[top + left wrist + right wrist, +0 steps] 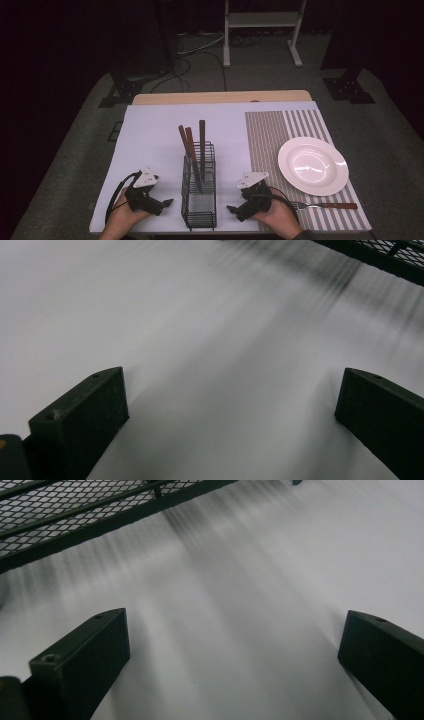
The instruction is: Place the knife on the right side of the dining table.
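Looks like table setting's midway: both the left gripper (169, 202) and right gripper (231, 208) rest wide open, empty. The black wire-mesh caddy (199, 200) of wooden-handled cutlery (202, 137) stands between them. Next, one needs lifting above those handles.

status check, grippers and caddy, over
Left gripper and right gripper open, empty, flanking caddy. Three brown handles upright inside. Nothing between.

Each black tool (167, 202) carries a grey three-cornered plate and cable.
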Available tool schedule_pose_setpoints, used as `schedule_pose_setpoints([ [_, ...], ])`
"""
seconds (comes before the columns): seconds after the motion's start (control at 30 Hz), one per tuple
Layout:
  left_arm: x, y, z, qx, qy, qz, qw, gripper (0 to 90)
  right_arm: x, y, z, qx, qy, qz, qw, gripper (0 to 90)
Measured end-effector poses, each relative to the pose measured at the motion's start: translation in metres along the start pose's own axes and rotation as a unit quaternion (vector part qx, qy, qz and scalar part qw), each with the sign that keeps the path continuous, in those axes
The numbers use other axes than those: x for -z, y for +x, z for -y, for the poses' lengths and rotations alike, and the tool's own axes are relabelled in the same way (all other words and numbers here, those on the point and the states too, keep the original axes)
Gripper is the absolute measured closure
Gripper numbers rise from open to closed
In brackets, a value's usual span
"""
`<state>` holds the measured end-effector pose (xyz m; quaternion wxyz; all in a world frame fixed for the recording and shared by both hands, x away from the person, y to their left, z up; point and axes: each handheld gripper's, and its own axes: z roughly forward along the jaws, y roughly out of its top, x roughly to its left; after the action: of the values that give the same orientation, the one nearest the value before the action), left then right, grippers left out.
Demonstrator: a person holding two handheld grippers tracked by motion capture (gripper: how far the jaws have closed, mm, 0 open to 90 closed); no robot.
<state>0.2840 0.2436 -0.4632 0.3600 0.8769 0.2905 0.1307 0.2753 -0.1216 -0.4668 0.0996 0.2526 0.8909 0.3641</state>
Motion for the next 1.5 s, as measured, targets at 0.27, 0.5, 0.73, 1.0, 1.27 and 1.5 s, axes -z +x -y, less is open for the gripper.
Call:
schedule_pose_setpoints([
  [0.27, 0.000, 0.000, 0.000, 0.001, 0.000, 0.000, 1.0000, 0.0, 0.001, -0.001, -0.001, -0.002, 0.001, 0.001, 1.0000, 3.2],
  [0.5, 0.000, 0.000, 0.000, 0.001, 0.000, 0.000, 1.0000, 0.0, 0.011, -0.009, -0.007, -0.020, -0.003, 0.000, 0.9998, 13.8],
  [0.73, 0.000, 0.000, 0.000, 0.001, 0.000, 0.001, 1.0000, 0.0, 0.022, -0.016, -0.015, -0.038, -0.018, -0.008, 0.9991, 29.3],
  [1.0, 0.000, 0.000, 0.000, 0.001, 0.001, 0.001, 1.0000, 0.0, 0.041, -0.025, -0.032, -0.043, -0.055, -0.022, 0.9973, 30.8],
  [1.27, 0.000, 0.000, 0.000, 0.001, 0.001, 0.001, 1.0000, 0.0, 0.060, -0.035, -0.056, -0.043, -0.103, -0.033, 0.9932, 30.1],
  [1.5, 0.000, 0.000, 0.000, 0.000, 0.002, 0.001, 1.0000, 0.0, 0.069, -0.040, -0.076, -0.039, -0.132, -0.040, 0.9896, 30.4],
])
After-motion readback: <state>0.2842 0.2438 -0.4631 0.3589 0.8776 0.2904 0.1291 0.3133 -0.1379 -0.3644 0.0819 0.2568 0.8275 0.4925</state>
